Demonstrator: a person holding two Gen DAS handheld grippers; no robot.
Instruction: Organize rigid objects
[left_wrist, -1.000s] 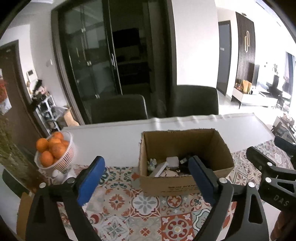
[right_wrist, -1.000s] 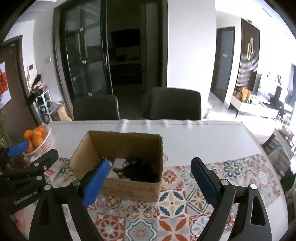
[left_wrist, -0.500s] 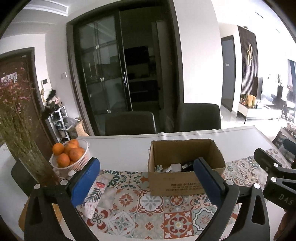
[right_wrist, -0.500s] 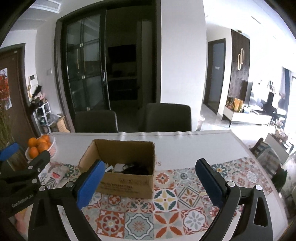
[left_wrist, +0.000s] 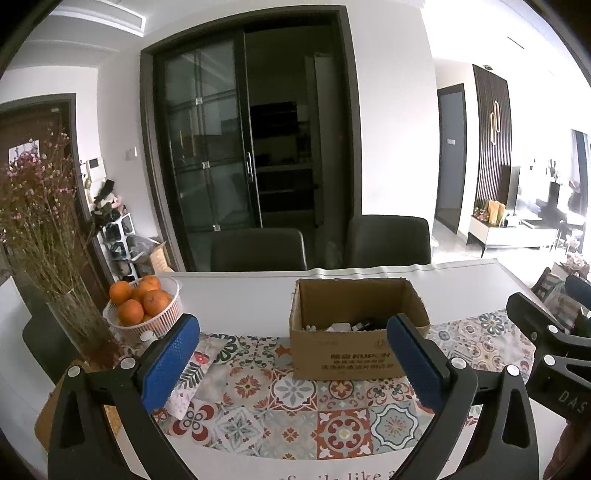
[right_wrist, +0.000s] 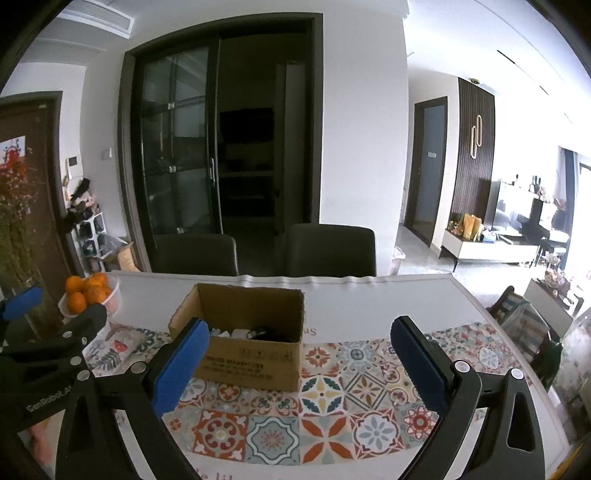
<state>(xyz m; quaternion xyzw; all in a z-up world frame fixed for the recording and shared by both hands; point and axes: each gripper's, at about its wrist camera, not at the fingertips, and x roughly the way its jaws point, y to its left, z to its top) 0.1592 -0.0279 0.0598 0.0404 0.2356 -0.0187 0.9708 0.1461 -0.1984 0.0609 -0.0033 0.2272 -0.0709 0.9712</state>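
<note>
both grippers pulled back and up since earlier frame; cardboard box (left_wrist: 354, 332) now farther off. left gripper (left_wrist: 291, 363) spread wide, nothing between pads. right gripper (right_wrist: 299, 367) likewise spread, empty. patterned mat (right_wrist: 325, 424) bare of loose items. box on mat holds small rigid objects (left_wrist: 347, 326), dim. judgement: sorting looks finished or nearly so.

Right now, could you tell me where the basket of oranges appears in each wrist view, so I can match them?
Left wrist: basket of oranges sits left of centre, beside the vase of dried flowers.
Right wrist: basket of oranges lies at the far left edge, behind the left gripper.
Shared landmark: cardboard box, right of the basket in both.
</note>
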